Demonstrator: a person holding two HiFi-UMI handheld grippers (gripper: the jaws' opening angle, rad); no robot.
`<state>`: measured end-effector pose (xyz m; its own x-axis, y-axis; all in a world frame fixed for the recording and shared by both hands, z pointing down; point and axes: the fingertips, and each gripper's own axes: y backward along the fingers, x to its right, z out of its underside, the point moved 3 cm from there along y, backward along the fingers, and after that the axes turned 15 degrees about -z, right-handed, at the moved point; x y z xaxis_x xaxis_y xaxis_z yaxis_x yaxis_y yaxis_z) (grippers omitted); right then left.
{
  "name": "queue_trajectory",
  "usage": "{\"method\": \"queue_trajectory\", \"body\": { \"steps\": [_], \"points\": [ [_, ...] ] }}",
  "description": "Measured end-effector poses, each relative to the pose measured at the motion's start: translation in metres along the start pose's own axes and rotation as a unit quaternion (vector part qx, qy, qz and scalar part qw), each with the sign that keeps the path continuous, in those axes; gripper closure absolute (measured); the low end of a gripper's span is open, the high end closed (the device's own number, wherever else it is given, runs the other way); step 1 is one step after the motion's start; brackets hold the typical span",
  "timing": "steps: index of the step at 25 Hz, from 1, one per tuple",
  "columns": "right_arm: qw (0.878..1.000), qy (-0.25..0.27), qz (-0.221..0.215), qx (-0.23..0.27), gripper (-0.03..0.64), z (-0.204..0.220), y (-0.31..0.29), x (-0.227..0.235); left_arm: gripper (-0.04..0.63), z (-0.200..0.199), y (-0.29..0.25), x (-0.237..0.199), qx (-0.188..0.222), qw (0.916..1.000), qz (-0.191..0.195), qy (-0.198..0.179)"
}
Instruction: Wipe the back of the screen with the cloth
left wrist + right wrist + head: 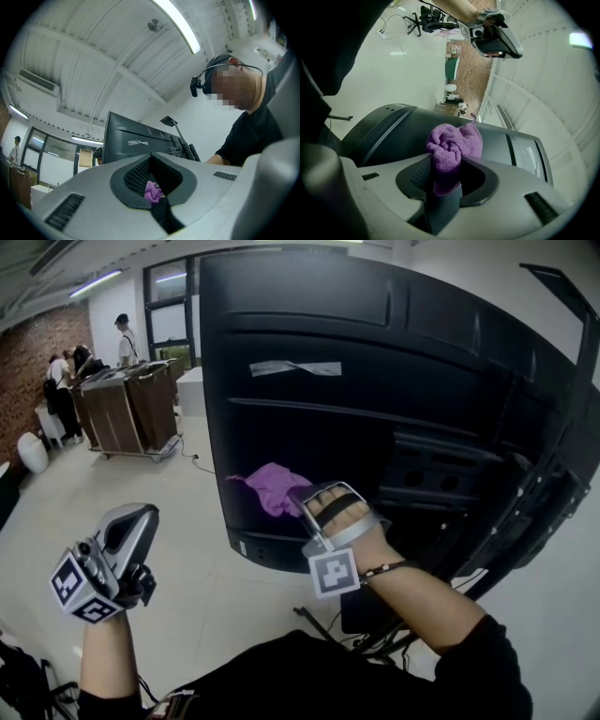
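The left gripper [139, 514] is held low at the person's left on a bare, raised left forearm [101, 652], its nose pointing up and forward, its marker cube [81, 589] nearest the body and its jaws closed together with nothing between them. The right forearm [424, 601], bare below a black sleeve [489, 667], reaches forward and to the left across the body. The right gripper [305, 501] at its end has its jaws clamped on a bunched purple cloth [452, 150].
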<state>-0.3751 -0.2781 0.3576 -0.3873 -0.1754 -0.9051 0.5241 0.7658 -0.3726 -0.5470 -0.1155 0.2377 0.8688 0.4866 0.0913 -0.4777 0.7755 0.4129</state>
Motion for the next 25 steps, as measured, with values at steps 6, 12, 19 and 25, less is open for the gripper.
{"method": "queue_trajectory", "body": {
  "steps": [6,12,19,25],
  "points": [
    [0.999,-0.019,0.014,-0.023,0.48,0.037,0.014,-0.032,0.601,0.026,-0.021,0.016,-0.011,0.9993,0.014,0.033],
    [0.996,-0.081,0.031,-0.034,0.48,0.077,0.036,-0.055,0.601,0.047,-0.028,0.031,-0.029,0.9975,0.025,0.059],
    [0.988,-0.107,0.024,-0.112,0.48,0.13,0.06,-0.077,0.601,0.052,-0.023,0.035,-0.032,0.9963,0.025,0.076],
    [0.973,-0.154,-0.003,-0.171,0.48,0.161,0.072,-0.095,0.601,0.057,-0.012,0.025,-0.039,0.9961,0.012,0.078]
  ]
}}
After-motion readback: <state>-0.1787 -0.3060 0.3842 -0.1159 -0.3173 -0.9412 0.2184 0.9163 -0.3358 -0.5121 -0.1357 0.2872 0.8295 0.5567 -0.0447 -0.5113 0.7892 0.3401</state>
